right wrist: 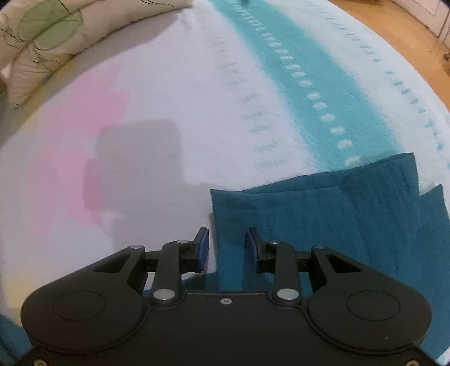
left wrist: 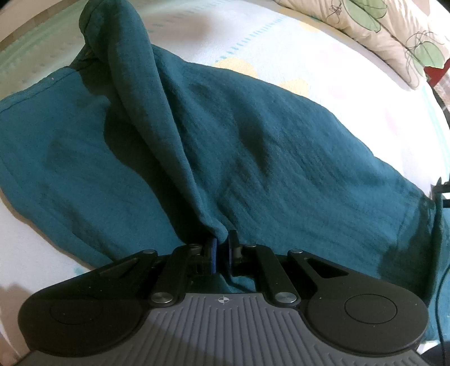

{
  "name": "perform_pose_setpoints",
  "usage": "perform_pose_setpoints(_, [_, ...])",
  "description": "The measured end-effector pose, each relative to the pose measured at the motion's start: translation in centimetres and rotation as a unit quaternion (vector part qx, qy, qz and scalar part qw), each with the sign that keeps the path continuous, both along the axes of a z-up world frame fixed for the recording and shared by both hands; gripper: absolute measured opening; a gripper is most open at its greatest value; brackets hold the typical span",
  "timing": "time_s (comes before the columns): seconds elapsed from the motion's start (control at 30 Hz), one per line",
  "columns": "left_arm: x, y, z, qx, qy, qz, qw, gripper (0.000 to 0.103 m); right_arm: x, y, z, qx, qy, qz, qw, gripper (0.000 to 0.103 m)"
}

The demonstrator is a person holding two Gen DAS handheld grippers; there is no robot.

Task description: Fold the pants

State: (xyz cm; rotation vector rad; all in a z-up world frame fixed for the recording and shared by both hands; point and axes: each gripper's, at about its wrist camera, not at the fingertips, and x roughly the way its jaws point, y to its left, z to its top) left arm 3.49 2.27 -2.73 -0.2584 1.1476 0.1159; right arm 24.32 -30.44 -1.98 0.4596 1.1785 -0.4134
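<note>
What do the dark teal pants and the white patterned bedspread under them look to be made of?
Dark teal pants: a soft matte woven cloth, probably crinkled cotton; fine lines run through the weave and it drapes in loose folds where the left gripper pinches it.
White patterned bedspread: matte fabric with a slightly fuzzy look, perhaps brushed cotton or fleece; blur leaves that open.

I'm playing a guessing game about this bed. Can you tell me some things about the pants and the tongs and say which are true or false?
1. The left tongs pinch a bunched ridge of the teal pants. True.
2. The right tongs are squeezed shut. False: they stand open over the pants' edge.
3. The pants lie on a wooden table. False: they lie on a patterned bedsheet.
4. A leaf-print pillow sits beyond the pants. True.
</note>
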Motion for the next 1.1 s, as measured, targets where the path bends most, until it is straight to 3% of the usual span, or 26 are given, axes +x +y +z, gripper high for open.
perform_pose_setpoints(0.07, [0.0, 0.1, -0.1, -0.003, 0.000, 0.001, 1.0000, 0.007, -0.8, -0.5, 0.4, 0.003, -0.012, -0.008, 1.000, 0.009])
perform_pose_setpoints(0.2, [-0.1, 0.2, 0.3, -0.004, -0.002, 0.000, 1.0000, 0.007, -4.2, -2.3, 3.6, 0.012, -0.060, -0.025, 0.998, 0.009])
perform_pose_setpoints(0.43, [-0.8, 0.0, 1.0, 0.002, -0.018, -0.007, 0.9998, 0.007, -15.1, -9.4, 8.4, 0.051, -0.116, -0.098, 0.987, 0.009])
perform_pose_setpoints(0.6, [-1.2, -0.8, 1.5, 0.013, -0.030, -0.022, 0.9993, 0.007, -21.4, -13.4, 7.1, 0.064, -0.100, -0.152, 0.981, 0.009])
perform_pose_setpoints(0.83, [-1.9, -1.4, 2.3, 0.028, -0.033, -0.042, 0.9981, 0.007, -24.7, -14.2, 3.9, 0.092, -0.082, -0.187, 0.975, 0.009])
perform_pose_setpoints(1.1, [-2.6, -1.4, 3.7, 0.021, -0.039, -0.055, 0.9975, 0.007, -27.9, -14.1, 5.1, 0.097, -0.104, -0.196, 0.970, 0.009])
